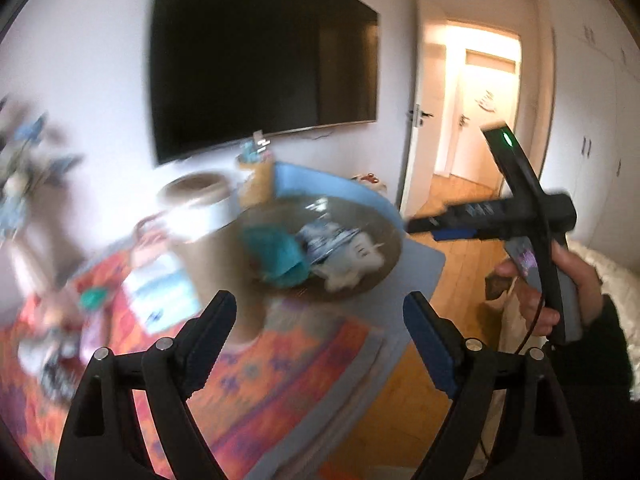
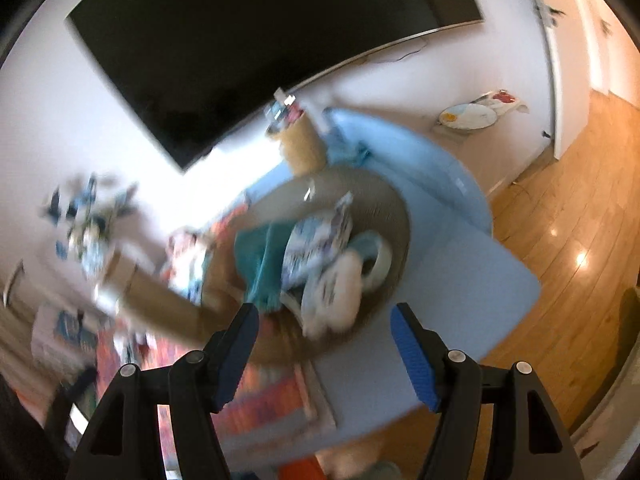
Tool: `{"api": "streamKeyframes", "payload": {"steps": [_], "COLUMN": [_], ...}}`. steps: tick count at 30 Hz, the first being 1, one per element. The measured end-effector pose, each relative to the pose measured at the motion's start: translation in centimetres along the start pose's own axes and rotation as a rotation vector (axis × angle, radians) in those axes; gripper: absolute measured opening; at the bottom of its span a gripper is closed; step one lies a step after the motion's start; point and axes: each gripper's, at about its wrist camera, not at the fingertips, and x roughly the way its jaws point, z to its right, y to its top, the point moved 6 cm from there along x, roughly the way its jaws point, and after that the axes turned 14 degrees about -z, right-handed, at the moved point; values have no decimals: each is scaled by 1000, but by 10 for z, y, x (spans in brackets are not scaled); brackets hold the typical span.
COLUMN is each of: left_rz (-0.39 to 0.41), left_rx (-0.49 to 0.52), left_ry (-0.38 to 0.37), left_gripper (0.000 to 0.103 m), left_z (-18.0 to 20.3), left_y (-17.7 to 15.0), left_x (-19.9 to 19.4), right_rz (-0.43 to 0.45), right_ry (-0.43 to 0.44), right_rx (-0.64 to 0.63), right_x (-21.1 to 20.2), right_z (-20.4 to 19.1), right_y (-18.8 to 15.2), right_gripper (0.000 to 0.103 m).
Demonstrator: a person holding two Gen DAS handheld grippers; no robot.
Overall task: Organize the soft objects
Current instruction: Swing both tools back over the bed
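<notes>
On the blue tabletop (image 2: 488, 280), a round brown bowl (image 2: 396, 208) holds the soft things: a teal cloth (image 2: 260, 256) and a white plush toy (image 2: 340, 284), put together to stay tidy. Both tools, left (image 1: 320, 340) and right (image 2: 324, 348), hang spread apart near it, holding nothing. Behind is a dark TV (image 1: 256, 52).

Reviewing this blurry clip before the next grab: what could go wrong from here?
1. Both views are motion-smeared, so aiming at the teal cloth in the round tray may miss.
2. The cardboard tube stands just ahead of the open left hand-held gripper and could get knocked.
3. The right hand-held gripper may snag the printed packet beside the cloth.
</notes>
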Motion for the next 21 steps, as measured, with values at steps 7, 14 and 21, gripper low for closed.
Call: {"api": "streamKeyframes", "payload": {"steps": [7, 14, 21], "left_rz": [-19, -18, -148], "left_rx": [-198, -438, -551], "left_ry": [129, 323, 374], "left_gripper": [85, 87, 87], "left_z": [-102, -214, -292], "left_y": [-59, -110, -160], "left_x": [-59, -101, -79], "right_rz": [-137, -232, -327], "right_ry": [-26, 12, 46], "right_rx": [-280, -621, -709], "right_x": [28, 78, 163], "right_z": [-82, -215, -300], "right_y": [-59, -107, -125], "right_gripper": [67, 76, 84]}}
